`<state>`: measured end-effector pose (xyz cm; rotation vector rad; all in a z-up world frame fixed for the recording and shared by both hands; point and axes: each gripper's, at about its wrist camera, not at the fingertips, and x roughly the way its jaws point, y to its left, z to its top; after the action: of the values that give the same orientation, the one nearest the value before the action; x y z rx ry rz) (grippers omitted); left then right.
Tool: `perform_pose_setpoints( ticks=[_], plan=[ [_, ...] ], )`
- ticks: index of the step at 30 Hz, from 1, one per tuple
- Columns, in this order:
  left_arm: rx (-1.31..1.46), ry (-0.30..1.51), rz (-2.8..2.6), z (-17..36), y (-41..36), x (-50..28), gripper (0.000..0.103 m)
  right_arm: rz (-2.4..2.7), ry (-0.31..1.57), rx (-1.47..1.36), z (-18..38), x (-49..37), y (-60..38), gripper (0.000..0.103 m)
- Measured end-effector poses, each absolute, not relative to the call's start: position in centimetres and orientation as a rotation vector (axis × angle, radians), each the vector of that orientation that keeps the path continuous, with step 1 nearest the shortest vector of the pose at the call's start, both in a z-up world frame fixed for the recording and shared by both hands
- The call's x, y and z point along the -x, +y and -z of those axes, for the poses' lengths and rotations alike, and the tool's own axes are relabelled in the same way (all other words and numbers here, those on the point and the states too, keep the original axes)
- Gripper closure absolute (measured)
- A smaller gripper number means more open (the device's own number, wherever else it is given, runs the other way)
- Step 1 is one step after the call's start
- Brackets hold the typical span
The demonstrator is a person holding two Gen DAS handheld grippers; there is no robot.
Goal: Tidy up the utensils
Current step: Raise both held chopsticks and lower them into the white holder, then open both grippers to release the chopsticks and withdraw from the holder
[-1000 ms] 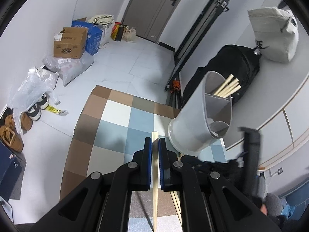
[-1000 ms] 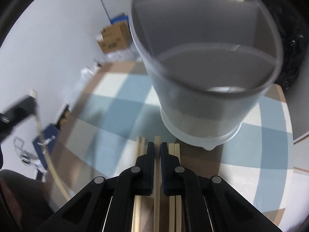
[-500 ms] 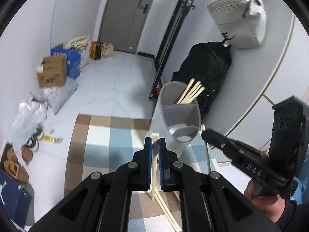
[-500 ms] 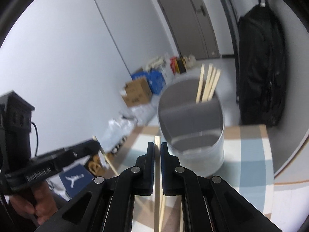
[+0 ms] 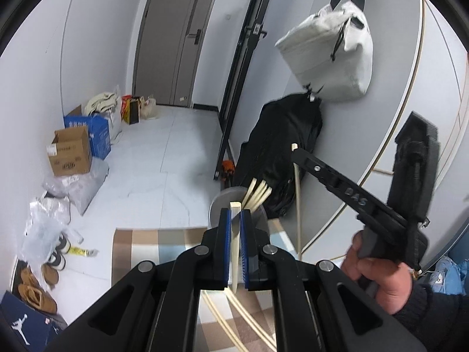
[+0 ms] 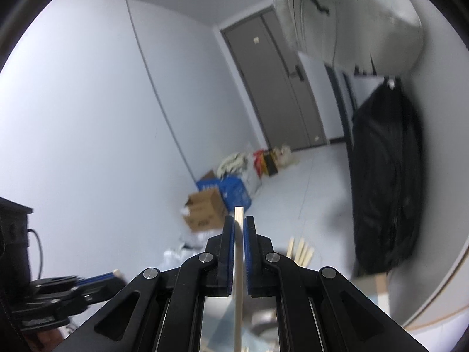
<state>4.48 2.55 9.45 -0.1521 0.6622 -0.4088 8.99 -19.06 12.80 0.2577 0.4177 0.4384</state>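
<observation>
from your left wrist camera, your left gripper [image 5: 235, 215] has its blue-padded fingers [image 5: 224, 243] pinched on a single wooden chopstick [image 5: 235, 252], whose squared tip pokes out just past the fingertips. right behind that tip stands the grey utensil holder [image 5: 224, 202] at the far edge of the checked mat [image 5: 140, 252], with a bundle of chopsticks [image 5: 259, 193] leaning out of it toward the black backpack [image 5: 281, 149] propped on the wall. more loose chopsticks [image 5: 234, 322] lie on the mat beneath your gripper. to the right, your right gripper [image 5: 294, 148] is raised, gripped by your hand [image 5: 378, 275], and it clamps a second chopstick [image 5: 298, 199] that hangs down from its tip, just to the right of the holder. a white tote bag [image 5: 331, 52] hangs above the backpack. cardboard box [image 5: 70, 154], blue box [image 5: 93, 132] and plastic bags [image 5: 44, 226] sit along the left wall, with a grey door [image 5: 173, 38] at the back.

from your right wrist camera, that gripper [image 6: 239, 224] is likewise closed on its chopstick [image 6: 239, 264], which runs straight up between the blue pads and ends just beyond them. the view is blurred. the tops of the stored chopsticks [image 6: 302, 249] show just right of the fingers; the holder itself is mostly hidden behind the gripper body. your left gripper [image 6: 115, 275] reaches in from the lower left, its fingers together on a chopstick tip. the backpack [image 6: 387, 182] and tote [image 6: 346, 14] fill the right side, and the cardboard box [image 6: 205, 208] sits ahead.
</observation>
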Motion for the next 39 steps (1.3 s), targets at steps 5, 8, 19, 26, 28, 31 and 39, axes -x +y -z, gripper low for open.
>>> perform_pose_setpoints(
  ticks=[5, 8, 19, 26, 28, 31, 39],
  plan=[
    [0.127, 0.604, 0.414, -12.5, 1.8, -6.3, 0.101, -0.414, 0.356, -0.264, -14.9, -11.3, -18.9, 0.098],
    [0.107, 0.577, 0.416, -13.3, 1.0, -7.4, 0.101, -0.387, 0.321, -0.273, -15.5, -13.3, -18.6, 0.098],
    [0.091, 0.602, 0.416, -11.6, 0.7, -12.0, 0.101, -0.275, 0.300, -0.326, -12.8, -20.2, -18.0, 0.098],
    [0.070, 0.625, 0.413, -9.8, 0.9, -13.6, 0.101, -0.212, 0.281, -0.307, -10.4, -21.7, -16.5, 0.098],
    [0.073, 0.636, 0.412, -9.5, 0.9, -13.8, 0.101, -0.200, 0.272, -0.295, -9.7, -21.8, -16.3, 0.098],
    [0.089, 0.650, 0.410, -9.0, 1.1, -14.1, 0.101, -0.173, 0.240, -0.273, -9.1, -21.5, -15.7, 0.098],
    [0.076, 0.657, 0.415, -8.7, 0.6, -14.3, 0.101, -0.184, 0.190, -0.228, -8.4, -20.1, -14.6, 0.098]
  ],
)
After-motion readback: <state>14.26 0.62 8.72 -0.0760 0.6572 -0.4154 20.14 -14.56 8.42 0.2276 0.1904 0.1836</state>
